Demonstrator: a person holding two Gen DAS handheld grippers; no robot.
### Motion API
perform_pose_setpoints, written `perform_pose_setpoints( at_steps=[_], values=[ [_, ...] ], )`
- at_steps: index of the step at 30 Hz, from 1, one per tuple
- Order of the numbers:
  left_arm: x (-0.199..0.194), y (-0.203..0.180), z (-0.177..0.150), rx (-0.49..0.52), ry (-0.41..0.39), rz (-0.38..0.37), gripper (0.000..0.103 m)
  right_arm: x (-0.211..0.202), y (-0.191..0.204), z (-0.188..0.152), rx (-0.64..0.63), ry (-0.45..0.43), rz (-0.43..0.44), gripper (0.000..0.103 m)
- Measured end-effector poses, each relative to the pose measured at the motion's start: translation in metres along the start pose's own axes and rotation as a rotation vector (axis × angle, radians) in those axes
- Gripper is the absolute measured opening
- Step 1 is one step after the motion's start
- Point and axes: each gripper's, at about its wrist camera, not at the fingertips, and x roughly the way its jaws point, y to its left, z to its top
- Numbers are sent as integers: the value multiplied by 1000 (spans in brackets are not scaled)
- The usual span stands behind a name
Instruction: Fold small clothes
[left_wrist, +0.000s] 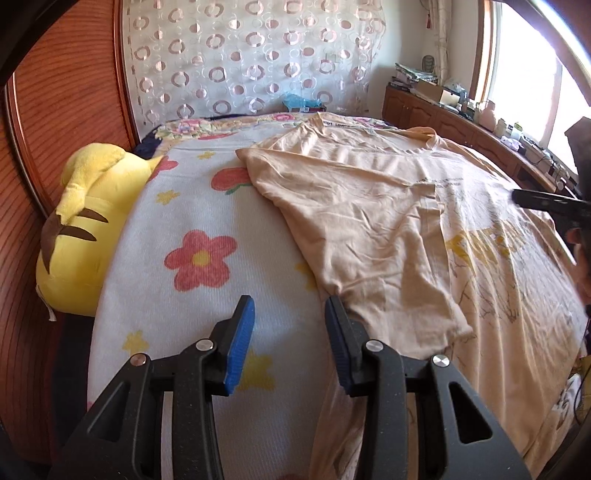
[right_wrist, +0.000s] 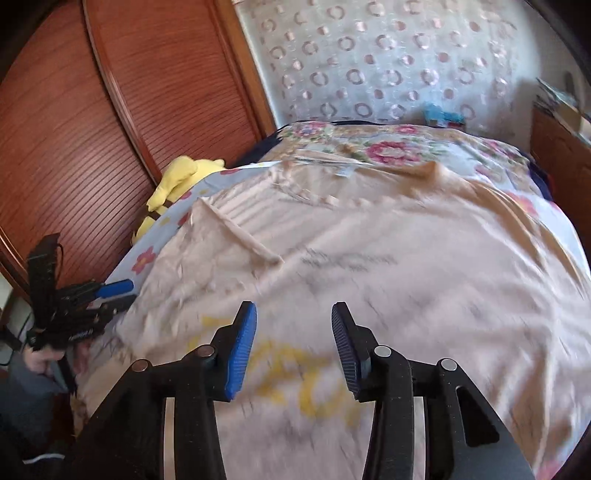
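Left wrist view: a beige shirt (left_wrist: 388, 206) lies spread on the bed (left_wrist: 192, 206).
Both grippers, left (left_wrist: 290, 306) and right (right_wrist: 293, 314), are spread, empty; thin, limp cloth, best pinched at a sleeve edge.

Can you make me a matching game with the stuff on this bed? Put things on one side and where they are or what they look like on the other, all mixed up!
Things:
1. T-shirt
2. Plush toy
3. Left gripper
4. Bed sheet

Descriptions:
A. Yellow, squeezed between the bed and the wooden wall
B. White with red flowers and yellow stars
C. Peach-coloured, spread out with one sleeve folded in
D. Open, blue pads, at the shirt's edge

Pairs: 1-C, 2-A, 3-D, 4-B
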Motion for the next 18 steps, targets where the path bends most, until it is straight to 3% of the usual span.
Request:
perform_pose_setpoints(
  at_steps=[6, 9, 15, 18],
  values=[
    [1, 2, 2, -11, 7, -18, 40, -61, -33, -31, 43, -51, -84, 44],
    [1, 2, 2, -3, 7, -12, 40, -84, -48, -42, 34, -70, -182, 44],
    [2, 1, 2, -7, 7, -16, 41, -110, -98, -59, 97, -58, -370, 44],
    [2, 1, 2, -4, 8, -15, 41, -112, -126, -68, 159, -40, -404, 44]
  ],
)
